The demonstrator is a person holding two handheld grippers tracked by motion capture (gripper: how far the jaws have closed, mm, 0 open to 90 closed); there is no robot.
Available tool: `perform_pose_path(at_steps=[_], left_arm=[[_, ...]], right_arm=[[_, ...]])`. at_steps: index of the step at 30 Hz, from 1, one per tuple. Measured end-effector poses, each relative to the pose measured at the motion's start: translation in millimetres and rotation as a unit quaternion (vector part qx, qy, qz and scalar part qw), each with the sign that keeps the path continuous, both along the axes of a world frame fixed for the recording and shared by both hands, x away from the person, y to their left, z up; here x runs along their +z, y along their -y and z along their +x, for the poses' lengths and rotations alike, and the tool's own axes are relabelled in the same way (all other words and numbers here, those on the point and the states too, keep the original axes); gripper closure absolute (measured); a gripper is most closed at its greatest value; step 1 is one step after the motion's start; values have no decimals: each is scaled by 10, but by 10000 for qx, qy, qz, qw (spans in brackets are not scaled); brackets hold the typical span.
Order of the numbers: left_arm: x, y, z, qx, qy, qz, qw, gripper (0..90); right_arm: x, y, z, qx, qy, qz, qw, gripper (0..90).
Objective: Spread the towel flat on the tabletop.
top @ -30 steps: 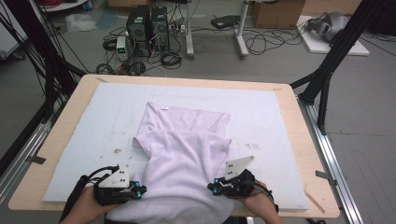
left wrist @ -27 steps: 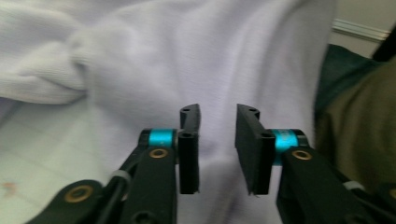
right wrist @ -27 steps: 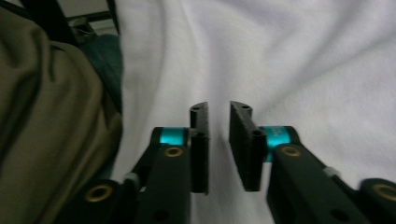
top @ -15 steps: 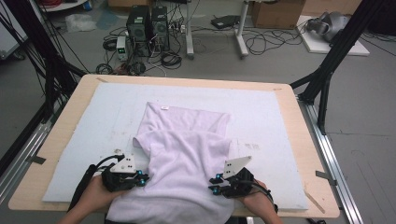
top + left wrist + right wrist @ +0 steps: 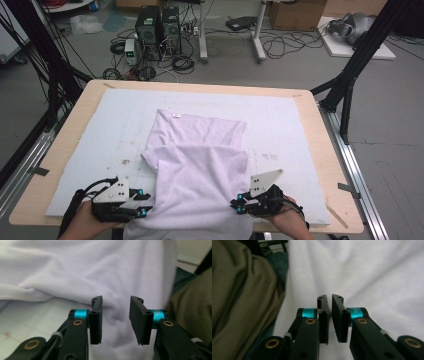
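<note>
We get even, soft indoor light in the high view, faint shadows, no glare, our gripper views soft-focused, cloth [image 5: 100, 270] blurred.

One pale lilac garment [image 5: 200, 170] lies on one white mat [image 5: 90, 140], which covers one wooden table [image 5: 330, 150]. Two grippers work at the table's near edge: one left gripper [image 5: 145, 209] and one right gripper [image 5: 236, 206] (each carries one grey three-cornered plate). Two computer towers [image 5: 159, 27] stand on the floor beyond the far edge.
</note>
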State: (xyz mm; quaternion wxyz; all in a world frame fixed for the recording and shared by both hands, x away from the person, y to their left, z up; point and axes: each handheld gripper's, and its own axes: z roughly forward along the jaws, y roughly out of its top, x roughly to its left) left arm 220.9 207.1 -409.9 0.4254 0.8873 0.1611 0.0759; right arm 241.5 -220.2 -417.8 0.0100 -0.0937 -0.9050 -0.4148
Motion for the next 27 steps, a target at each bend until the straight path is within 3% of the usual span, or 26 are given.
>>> perform_pose_path(at_steps=[6, 9, 10, 14, 19, 23, 25, 27], left_arm=[[-76, 42, 369, 514, 89, 38, 9986, 709], [-90, 35, 507, 638, 136, -4, 9979, 853], [-92, 47, 542, 696, 136, -3, 9975, 862], [-123, 100, 676, 886, 193, 55, 9959, 855], [-266, 134, 854, 1291, 36, 430, 9907, 764], [-298, 132, 905, 1369, -203, 332, 9898, 719], [-300, 138, 903, 1255, -231, 309, 9913, 809], [-290, 168, 874, 1233, -111, 411, 9915, 872]], right_arm=[[-104, -64, 194, -395, 59, -13, 9992, 734], [-165, -91, 292, -568, 105, -90, 9983, 718], [-179, -97, 318, -592, 123, -125, 9981, 716], [-230, -91, 397, -707, 111, -318, 9969, 707], [-256, -84, 388, -768, 160, -269, 9966, 692], [-268, -78, 374, -807, 113, -217, 9964, 687], [-273, -75, 382, -800, 114, -191, 9965, 687], [-276, -75, 382, -813, 136, -185, 9964, 686]])
